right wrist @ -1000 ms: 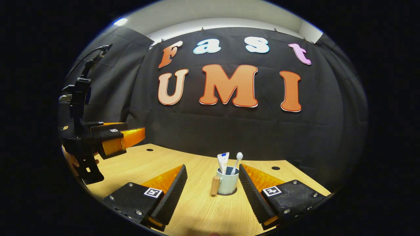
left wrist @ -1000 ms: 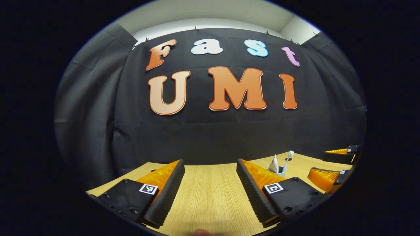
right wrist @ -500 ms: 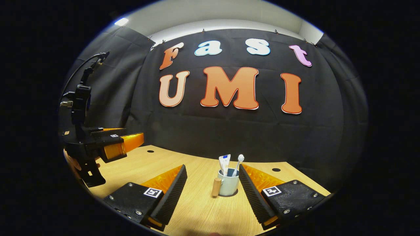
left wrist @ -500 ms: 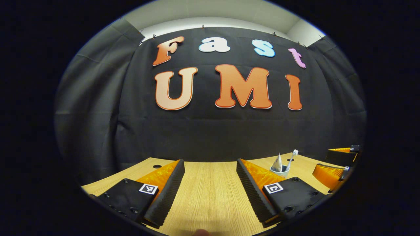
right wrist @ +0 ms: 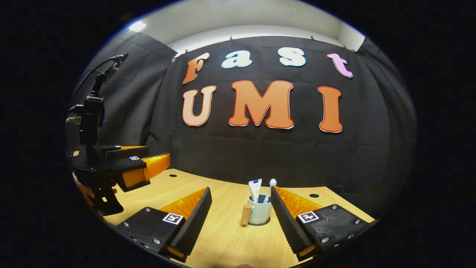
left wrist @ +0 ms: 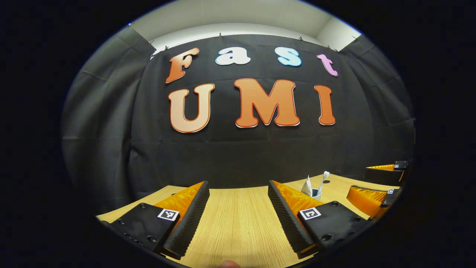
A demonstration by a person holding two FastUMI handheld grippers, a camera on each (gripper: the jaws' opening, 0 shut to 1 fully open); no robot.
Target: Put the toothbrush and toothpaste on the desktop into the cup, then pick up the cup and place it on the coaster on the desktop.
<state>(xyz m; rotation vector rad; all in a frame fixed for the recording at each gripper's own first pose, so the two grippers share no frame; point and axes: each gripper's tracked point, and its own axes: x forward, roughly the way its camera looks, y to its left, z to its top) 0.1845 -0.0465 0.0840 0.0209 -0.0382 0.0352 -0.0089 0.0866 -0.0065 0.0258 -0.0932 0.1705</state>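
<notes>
Cup (right wrist: 259,213): pale, wooden handle, upright on coaster | toothbrush (right wrist: 268,190), toothpaste (right wrist: 255,189) inside | both grippers wide, empty

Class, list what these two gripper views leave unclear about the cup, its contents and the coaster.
- Coaster: in the right gripper view only a dark sliver shows under the cup; the cup hides the rest.
- Toothbrush and toothpaste: their lower ends sit hidden inside the cup.
- Cup in the left gripper view: small, and the left gripper's finger covers its base.
</notes>
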